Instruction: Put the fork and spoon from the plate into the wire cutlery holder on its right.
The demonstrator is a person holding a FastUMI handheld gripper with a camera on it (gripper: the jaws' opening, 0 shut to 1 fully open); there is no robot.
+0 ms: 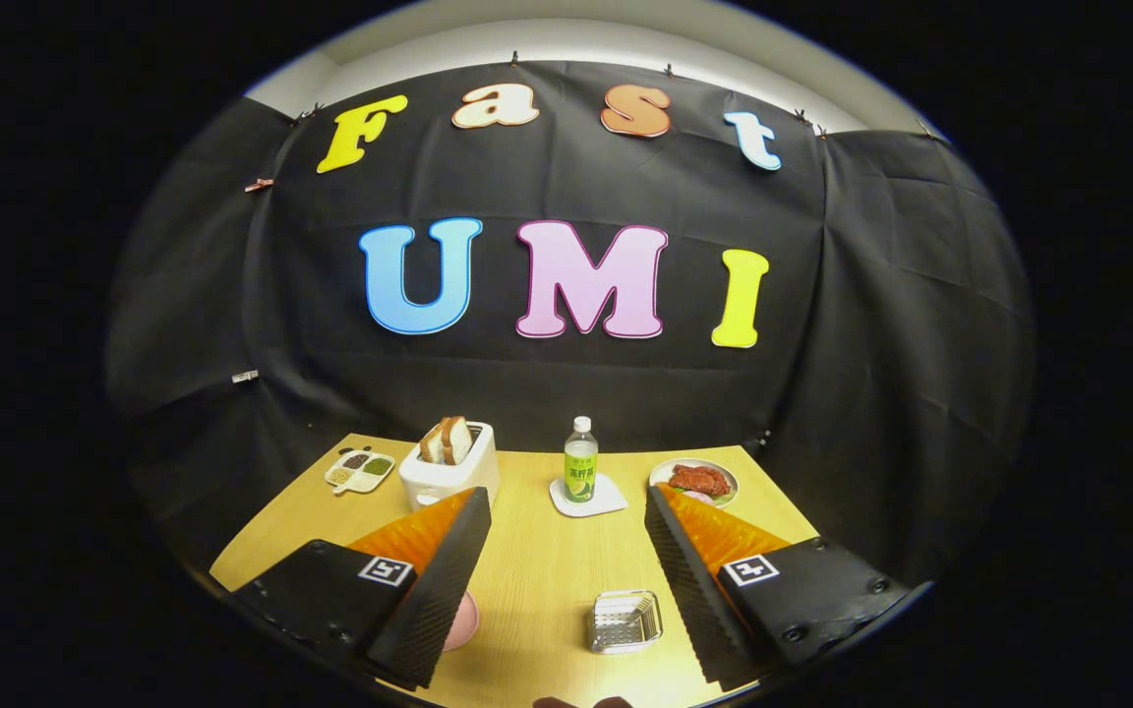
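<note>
The wire cutlery holder (626, 621) sits on the wooden table (537, 570), low between the two fingers and closer to the right one. A sliver of the pink plate (466, 621) peeks out from behind the left finger; the fork and spoon on it are hidden, so I cannot tell where they lie. The gripper (566, 511) hangs above the table with its fingers spread wide, holding nothing. Beyond the fingertips stand a white toaster (448, 472) with bread slices, a green-labelled bottle (580, 472) on a white coaster (588, 498), and a dish of red food (696, 480). Past the toaster lies a small divided tray (360, 470).
</note>
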